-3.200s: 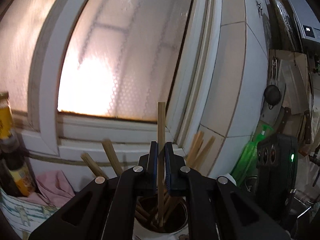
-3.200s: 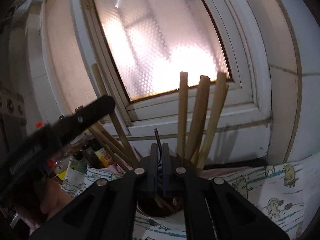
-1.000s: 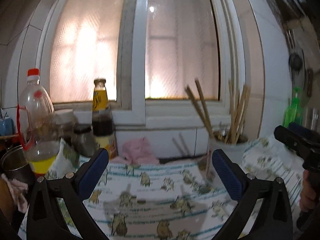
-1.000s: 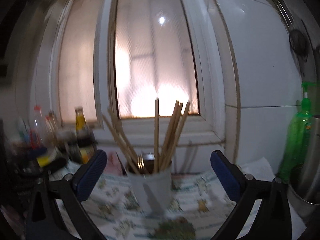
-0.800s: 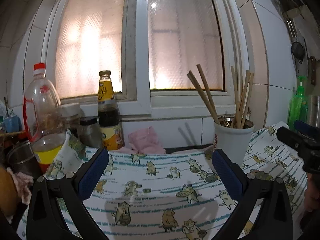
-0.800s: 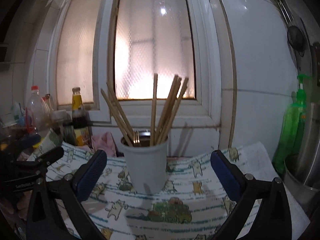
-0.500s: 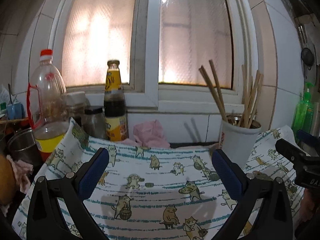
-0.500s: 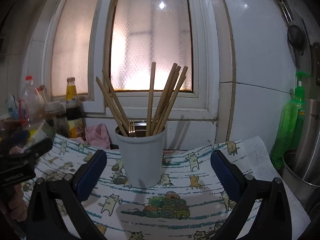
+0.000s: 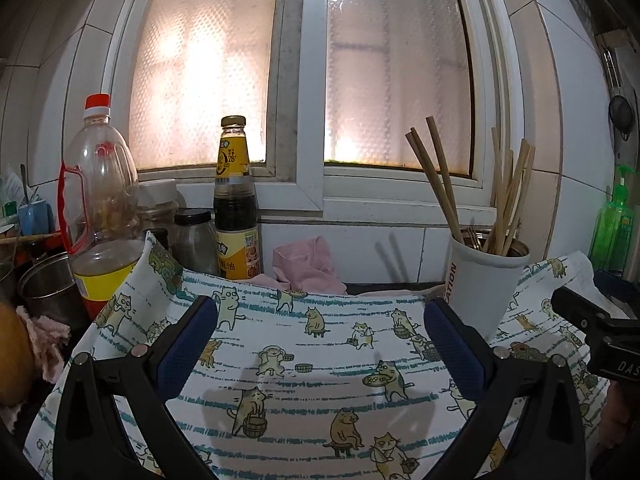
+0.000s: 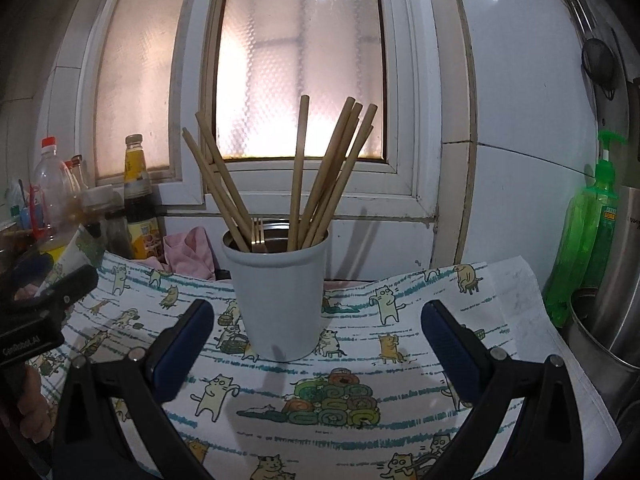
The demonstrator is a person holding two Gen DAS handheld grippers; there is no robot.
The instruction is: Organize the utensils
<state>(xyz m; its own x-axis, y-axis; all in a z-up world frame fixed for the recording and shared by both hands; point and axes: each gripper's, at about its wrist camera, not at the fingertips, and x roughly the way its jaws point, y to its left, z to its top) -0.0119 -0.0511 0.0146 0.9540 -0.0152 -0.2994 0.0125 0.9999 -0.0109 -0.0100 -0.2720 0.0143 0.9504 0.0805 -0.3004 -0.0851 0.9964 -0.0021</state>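
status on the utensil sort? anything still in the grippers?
Looks essentially done: the chopsticks stand in the white cup, with a fork inside too. In hand: nothing; the left gripper and right gripper are both open and empty. Left: no loose utensils show on the cat-print cloth, so likely nothing.

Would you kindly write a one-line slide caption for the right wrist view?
Open right hand-held gripper facing a white cup of wooden chopsticks on a cat-print cloth.
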